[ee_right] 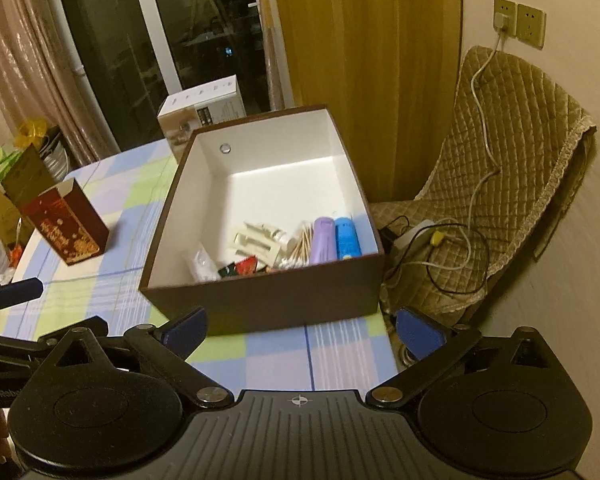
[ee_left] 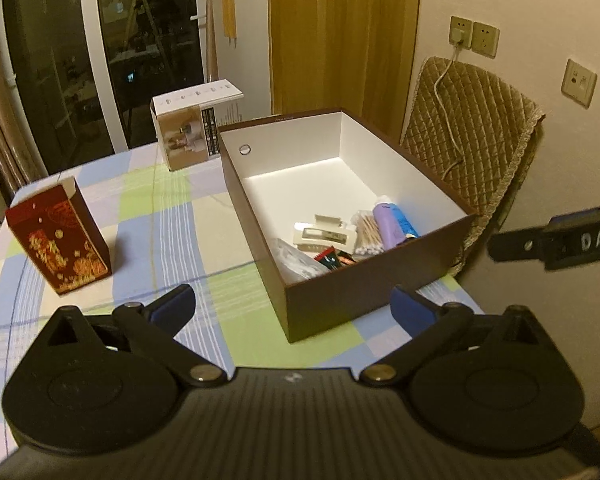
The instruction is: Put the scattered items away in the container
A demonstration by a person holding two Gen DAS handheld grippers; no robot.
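Here's the checked-cloth surface (ee_left: 172,216), and on it the big brown container (ee_left: 380,288) with its white inside, sitting toward the right edge beside a quilted chair (ee_right: 520,152). Both tools hang back from the near wall of the container: the left tool (ee_left: 292,308) has its blue pads spread wide with nothing between them, and the right tool (ee_right: 300,330) is just as wide and just as empty.

By the look of it, the collecting step is close to done. The small items are bunched in the container's near corner: a purple tube (ee_right: 324,240) beside a blue one (ee_right: 347,238), a bundle of cotton swabs (ee_left: 367,232), a cream hair clip (ee_left: 326,234), a clear bag (ee_left: 296,262) and some small red and dark sachets (ee_right: 240,267).

Two cartons stand upright on the surface, well apart from the container: a red and gold box (ee_left: 60,236) to the left, a white product box (ee_left: 192,128) at the far edge. Whether they count as scattered items I can't say; if they do, the next move calls for a wide grip across a carton's narrow sides.

The near wall hides the container floor right behind it, the sachets' print is unreadable, and clutter beyond the surface's left edge is too blurred to name.
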